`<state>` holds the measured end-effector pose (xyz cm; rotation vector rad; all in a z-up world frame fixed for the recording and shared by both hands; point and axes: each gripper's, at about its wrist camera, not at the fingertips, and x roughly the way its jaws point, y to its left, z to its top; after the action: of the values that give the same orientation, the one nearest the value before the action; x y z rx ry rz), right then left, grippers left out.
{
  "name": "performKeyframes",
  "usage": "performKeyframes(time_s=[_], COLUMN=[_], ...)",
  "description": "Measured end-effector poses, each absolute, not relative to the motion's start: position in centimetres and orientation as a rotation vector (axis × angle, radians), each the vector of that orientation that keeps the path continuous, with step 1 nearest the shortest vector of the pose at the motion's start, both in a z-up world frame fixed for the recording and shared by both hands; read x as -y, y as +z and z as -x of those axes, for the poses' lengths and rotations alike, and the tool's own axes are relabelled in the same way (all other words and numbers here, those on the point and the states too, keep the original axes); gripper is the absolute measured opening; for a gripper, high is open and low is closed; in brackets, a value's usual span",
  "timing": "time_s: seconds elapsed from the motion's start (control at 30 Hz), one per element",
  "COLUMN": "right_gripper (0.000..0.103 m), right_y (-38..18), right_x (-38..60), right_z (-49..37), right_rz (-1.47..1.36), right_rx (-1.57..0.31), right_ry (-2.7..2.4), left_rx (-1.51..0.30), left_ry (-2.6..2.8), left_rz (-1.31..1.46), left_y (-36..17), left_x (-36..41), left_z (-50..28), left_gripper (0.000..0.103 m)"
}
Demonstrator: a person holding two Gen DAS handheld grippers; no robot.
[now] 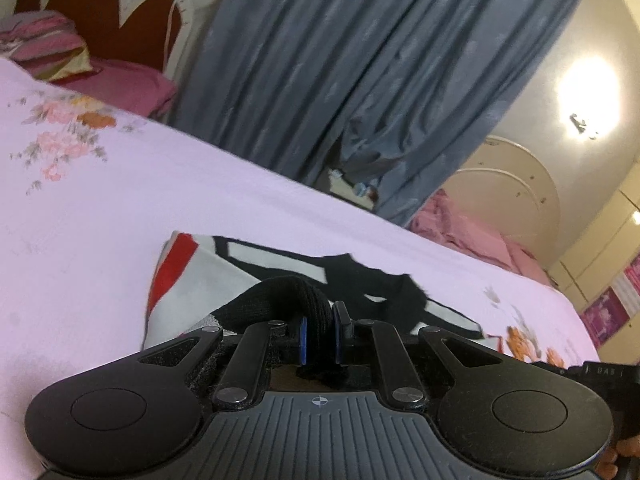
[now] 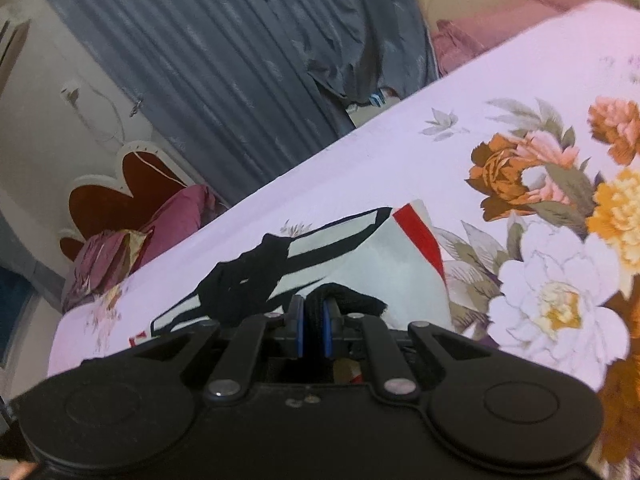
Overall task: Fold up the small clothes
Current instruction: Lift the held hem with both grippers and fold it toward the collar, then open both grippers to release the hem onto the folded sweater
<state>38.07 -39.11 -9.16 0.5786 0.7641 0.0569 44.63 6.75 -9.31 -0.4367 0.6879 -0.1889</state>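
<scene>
A small white garment (image 1: 208, 268) with black bands and red patches lies on the pink floral bedsheet (image 1: 100, 208). My left gripper (image 1: 319, 326) is shut on the garment's black ribbed edge (image 1: 288, 296), low over the bed. In the right wrist view the same garment (image 2: 376, 264) lies ahead, and my right gripper (image 2: 314, 320) is shut on its black ribbed edge (image 2: 340, 296). A black strap part (image 2: 248, 276) lies crumpled across the garment's middle.
Grey-blue curtains (image 1: 340, 60) hang behind the bed. A heart-shaped headboard (image 1: 100, 12) with maroon pillows (image 1: 52, 44) stands at one end. Pink bedding (image 1: 460, 228) is bunched at the far bed edge. Large printed flowers (image 2: 560, 220) cover the sheet to the right.
</scene>
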Motion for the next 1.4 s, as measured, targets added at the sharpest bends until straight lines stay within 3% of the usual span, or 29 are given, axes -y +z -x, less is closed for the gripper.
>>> performKeyframes(time_s=[0.5,0.63,0.67,0.73,0.77,0.8,0.93,1.13,1.23,1.27,1.33,1.4], right_gripper=[0.010,0.018,0.021,0.036,0.037,0.037,0.047,0.046,0.041,0.036,0.023,0.016], right_y=[-14.0,-14.1,-13.9,-13.4,-13.1,-12.9,-12.0,-12.7,-13.6,-13.9,-14.0,-14.1], right_x=[40.6,40.9,41.0,41.3,41.4,41.5,41.6,40.2,39.0,38.7,38.0,37.3], right_z=[-45.1,-45.8,-46.0,-46.2,-46.3,-46.4,-45.9,-46.2,-46.6,-46.7,-46.8,-46.8], right_rz=[-0.666,-0.670,-0.662,-0.647,-0.643,-0.631,-0.566,-0.407,-0.338,-0.320,-0.275,-0.226], right_rx=[-0.875,-0.850,-0.834,-0.805,-0.796,-0.793,-0.756,-0.801,-0.826,-0.832,-0.833,-0.838], right_ry=[0.021,0.025,0.021,-0.001,-0.003,0.000,0.006,0.057,0.060,0.059,0.067,0.062], left_rx=[-0.800,-0.822,-0.822,-0.774,-0.744,-0.705,-0.672,-0.726,-0.775,-0.784,-0.767,-0.749], left_ry=[-0.113,-0.106,-0.104,-0.071,-0.048,-0.024,-0.026,-0.117,-0.139,-0.138,-0.120,-0.112], left_rz=[0.464,0.456,0.456,0.460,0.461,0.458,0.416,0.227,0.159,0.153,0.109,0.091], left_y=[-12.7,-13.2,-13.2,-12.6,-12.3,-11.8,-11.0,-12.4,-13.4,-13.7,-13.9,-13.9], left_x=[-6.0,-6.0,-6.0,-6.5,-6.9,-7.2,-8.2,-6.6,-5.1,-4.8,-4.2,-4.0], left_z=[-51.4,-52.2,-52.3,-52.2,-52.1,-51.8,-51.6,-50.9,-51.4,-51.5,-51.2,-51.0], left_gripper=[0.012,0.015,0.021,0.056,0.090,0.097,0.097,0.094,0.069,0.058,0.048,0.032])
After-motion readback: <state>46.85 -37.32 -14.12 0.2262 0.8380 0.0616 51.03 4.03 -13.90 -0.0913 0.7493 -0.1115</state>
